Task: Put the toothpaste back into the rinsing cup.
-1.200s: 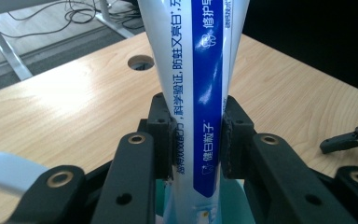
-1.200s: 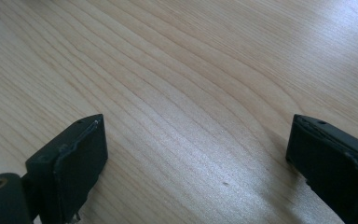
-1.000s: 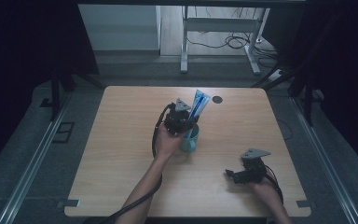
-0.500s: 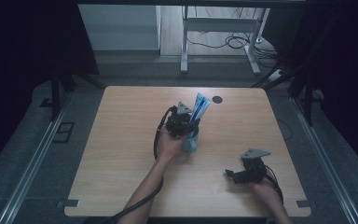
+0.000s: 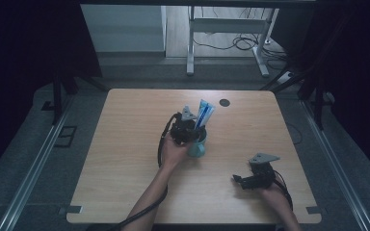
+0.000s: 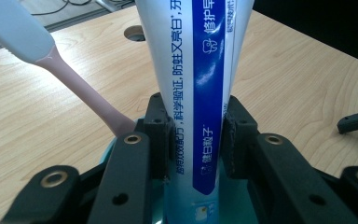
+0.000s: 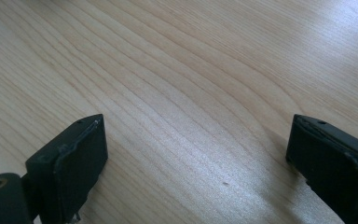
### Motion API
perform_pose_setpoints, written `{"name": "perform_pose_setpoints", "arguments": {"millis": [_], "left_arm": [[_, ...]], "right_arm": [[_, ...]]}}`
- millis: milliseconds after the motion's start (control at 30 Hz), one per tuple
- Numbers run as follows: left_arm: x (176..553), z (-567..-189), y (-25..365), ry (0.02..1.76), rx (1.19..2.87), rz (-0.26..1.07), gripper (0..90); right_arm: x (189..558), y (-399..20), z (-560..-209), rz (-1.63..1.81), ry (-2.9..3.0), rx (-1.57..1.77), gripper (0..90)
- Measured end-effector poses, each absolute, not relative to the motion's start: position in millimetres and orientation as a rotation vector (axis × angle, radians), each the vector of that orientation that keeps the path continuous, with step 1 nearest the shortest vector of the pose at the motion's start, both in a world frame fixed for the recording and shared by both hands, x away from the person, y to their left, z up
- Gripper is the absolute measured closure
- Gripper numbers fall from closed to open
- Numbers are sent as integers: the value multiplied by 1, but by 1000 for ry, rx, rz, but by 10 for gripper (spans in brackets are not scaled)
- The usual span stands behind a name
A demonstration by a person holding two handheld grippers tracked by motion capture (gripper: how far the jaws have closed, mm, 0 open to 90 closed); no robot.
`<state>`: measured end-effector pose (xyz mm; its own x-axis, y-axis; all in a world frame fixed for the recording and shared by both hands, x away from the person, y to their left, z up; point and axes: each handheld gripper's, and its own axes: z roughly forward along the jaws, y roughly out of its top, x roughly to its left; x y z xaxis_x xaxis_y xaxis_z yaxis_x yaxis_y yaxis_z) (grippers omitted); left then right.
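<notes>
Two black jaws of the left gripper [image 6: 193, 140] press on either side of a white-and-blue toothpaste tube [image 6: 200, 93], which stands upright in a teal cup [image 5: 197, 147] directly beneath that gripper, near the middle of the wooden table [image 5: 125, 159]. Just left of the clamped tube, a pink-and-white toothbrush [image 6: 51, 60] leans out of the same cup. Well apart from them, the right gripper [image 7: 196, 154] rests on bare wood with its jaws spread wide and nothing between them.

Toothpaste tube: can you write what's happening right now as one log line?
left hand-held gripper: shut on toothpaste tube | tube: upright in teal cup | toothbrush: in cup | right hand-held gripper: open above table
</notes>
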<state>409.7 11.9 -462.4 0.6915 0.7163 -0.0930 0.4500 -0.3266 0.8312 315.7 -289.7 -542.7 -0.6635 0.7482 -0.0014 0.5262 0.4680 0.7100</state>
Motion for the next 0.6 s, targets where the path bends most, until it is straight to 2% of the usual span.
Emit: {"name": "perform_pose_setpoints", "arguments": {"millis": [400, 600], "left_arm": [[410, -462, 14, 908, 1985, 342, 656], [408, -460, 11, 892, 2021, 354, 599]], "right_arm": [[316, -290, -543, 1002, 2409, 1080, 50], [316, -290, -543, 1002, 2409, 1083, 50]]}}
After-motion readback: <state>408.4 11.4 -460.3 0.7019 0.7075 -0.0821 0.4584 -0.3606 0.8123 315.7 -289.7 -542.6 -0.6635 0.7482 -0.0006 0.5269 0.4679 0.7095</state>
